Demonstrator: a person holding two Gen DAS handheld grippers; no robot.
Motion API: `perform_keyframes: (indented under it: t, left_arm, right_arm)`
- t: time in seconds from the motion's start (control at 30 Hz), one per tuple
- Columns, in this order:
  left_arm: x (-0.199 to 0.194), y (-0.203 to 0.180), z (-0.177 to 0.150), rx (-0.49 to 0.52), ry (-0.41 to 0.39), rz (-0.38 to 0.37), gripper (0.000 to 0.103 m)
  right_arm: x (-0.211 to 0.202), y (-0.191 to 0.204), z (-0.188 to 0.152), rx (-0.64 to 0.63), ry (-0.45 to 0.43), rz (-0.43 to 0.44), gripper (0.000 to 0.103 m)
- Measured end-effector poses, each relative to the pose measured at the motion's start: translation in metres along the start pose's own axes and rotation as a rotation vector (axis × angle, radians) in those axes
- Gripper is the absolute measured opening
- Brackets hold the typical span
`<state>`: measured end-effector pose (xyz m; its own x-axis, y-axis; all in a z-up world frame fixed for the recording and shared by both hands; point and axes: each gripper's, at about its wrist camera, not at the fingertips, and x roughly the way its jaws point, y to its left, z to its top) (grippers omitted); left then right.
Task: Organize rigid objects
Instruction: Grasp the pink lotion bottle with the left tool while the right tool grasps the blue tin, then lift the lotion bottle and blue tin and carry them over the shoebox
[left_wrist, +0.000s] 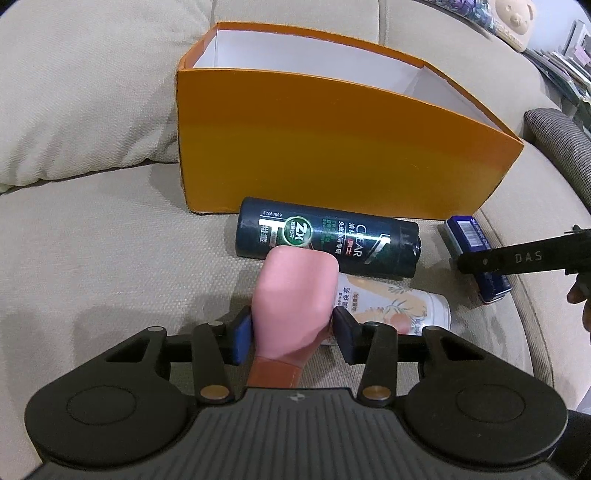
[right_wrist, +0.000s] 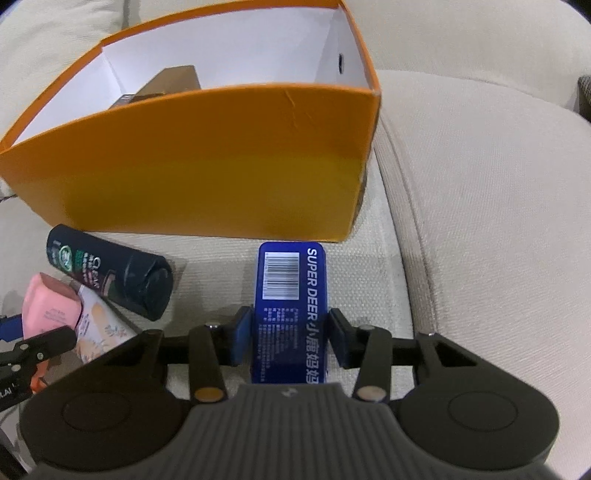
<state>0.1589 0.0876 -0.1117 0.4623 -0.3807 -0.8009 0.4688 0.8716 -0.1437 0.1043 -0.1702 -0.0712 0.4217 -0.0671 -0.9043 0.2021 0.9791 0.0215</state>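
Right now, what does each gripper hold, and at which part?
The left gripper grips the pink bottle across its lower body. The right gripper grips the blue box across its long sides, near the middle.

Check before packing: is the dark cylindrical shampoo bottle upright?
Tipped: the dark cylindrical shampoo bottle lies sideways on the beige sofa cushion.

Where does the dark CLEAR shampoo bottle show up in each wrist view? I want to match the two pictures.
Left wrist view: the CLEAR bottle lies on its side at centre, just before the orange box, behind the pink bottle.
Right wrist view: the CLEAR bottle lies at lower left, cap towards the camera, left of the blue tin.
Shared landmark: the orange box on the sofa, directly behind the bottle in both.
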Motion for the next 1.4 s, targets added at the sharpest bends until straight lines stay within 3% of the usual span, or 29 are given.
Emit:
perform_keyframes:
  t: [0.67,1.07,1.4]
  left_arm:
    - [-0.032,0.007,-0.015,-0.039,-0.033,0.009,0.051]
    - [-0.067,0.004,-0.024,-0.033,-0.058,0.043,0.051]
    - [-0.1,0.003,-0.032,-0.019,-0.112,0.066,0.051]
  right_arm:
    - [-0.041,-0.001,-0.017,-0.014,-0.01,0.047,0.046]
    - [-0.079,0.042,-0.047,-0.073,-0.08,0.113,0.046]
    - [-0.102,0.068,-0.051,-0.123,-0.135,0.162,0.046]
